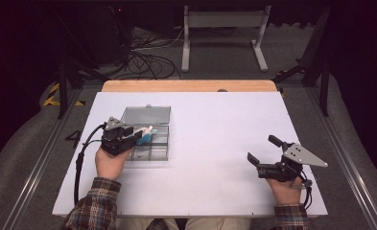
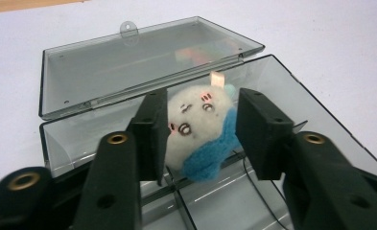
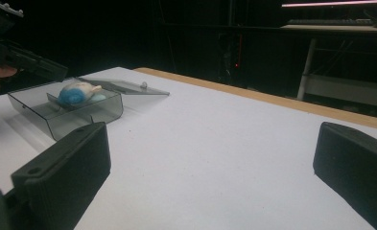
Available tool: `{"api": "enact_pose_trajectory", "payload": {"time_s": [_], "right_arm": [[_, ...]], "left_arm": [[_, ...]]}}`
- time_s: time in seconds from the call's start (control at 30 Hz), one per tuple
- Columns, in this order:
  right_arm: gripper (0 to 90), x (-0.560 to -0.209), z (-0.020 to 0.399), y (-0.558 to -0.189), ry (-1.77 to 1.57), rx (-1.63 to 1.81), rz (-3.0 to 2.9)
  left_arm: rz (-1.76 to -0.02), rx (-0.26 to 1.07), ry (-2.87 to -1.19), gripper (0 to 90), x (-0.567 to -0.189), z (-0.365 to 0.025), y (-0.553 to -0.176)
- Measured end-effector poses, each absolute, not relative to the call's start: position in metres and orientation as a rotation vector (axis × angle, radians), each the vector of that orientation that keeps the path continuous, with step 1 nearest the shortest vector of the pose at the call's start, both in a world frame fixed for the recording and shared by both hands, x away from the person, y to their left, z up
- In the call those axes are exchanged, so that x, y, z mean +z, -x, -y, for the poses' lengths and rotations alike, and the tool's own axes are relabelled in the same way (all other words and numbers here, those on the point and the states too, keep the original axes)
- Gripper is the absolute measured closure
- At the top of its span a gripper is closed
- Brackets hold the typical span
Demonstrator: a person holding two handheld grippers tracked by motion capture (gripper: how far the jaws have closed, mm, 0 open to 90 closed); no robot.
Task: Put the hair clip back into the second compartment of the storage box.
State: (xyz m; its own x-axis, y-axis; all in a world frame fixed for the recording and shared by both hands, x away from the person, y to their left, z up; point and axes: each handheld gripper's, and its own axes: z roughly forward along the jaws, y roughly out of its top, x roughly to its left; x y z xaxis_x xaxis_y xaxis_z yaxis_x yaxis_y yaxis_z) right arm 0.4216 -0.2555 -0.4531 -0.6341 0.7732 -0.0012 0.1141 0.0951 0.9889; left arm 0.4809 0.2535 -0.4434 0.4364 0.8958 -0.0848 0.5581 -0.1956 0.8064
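Scene: I sit at a white tabletop (image 1: 215,158) with a claw in each hand, seen from above and from a camera on each claw.
Box: a clear grey plastic box (image 1: 152,143) with small compartments lies at about 9 o'clock on the tabletop, its lid (image 2: 143,60) swung open toward 12 o'clock.
Toy: a small felt toy (image 2: 200,129), white and fuzzy with a drawn face and a blue patch, sits just over the box's far compartments, between my left jaws.
Left claw: my left claw (image 1: 133,136) reaches over the box from 6 o'clock; its jaws press the toy from both sides, pinching it.
Right claw: my right claw (image 1: 263,151) hovers at about 4 o'clock, well apart from the box, jaws spread wide with nothing between them.
Handling, my guess: the toy looks very light, soft and squashy, not slippery and not breakable; a hard squeeze would only dent it.
Where to hold: across its round body, as now, not by the small peg on top.
Risk: the light box may slide or tip if the toy snags a divider.
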Motion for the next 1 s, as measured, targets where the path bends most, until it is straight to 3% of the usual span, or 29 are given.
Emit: {"api": "enact_pose_trajectory", "payload": {"time_s": [0.37,1.0], "right_arm": [[0.0,-0.453,0.255,-0.422,-0.868,1.581,-1.838],[0.0,-0.453,0.256,-0.421,-0.867,1.581,-1.837]], "left_arm": [[-1.241,0.533,-1.913,89.7,-0.445,-0.257,-0.479],[-1.312,0.509,-1.931,90.0,-0.456,-0.255,-0.489]]}}
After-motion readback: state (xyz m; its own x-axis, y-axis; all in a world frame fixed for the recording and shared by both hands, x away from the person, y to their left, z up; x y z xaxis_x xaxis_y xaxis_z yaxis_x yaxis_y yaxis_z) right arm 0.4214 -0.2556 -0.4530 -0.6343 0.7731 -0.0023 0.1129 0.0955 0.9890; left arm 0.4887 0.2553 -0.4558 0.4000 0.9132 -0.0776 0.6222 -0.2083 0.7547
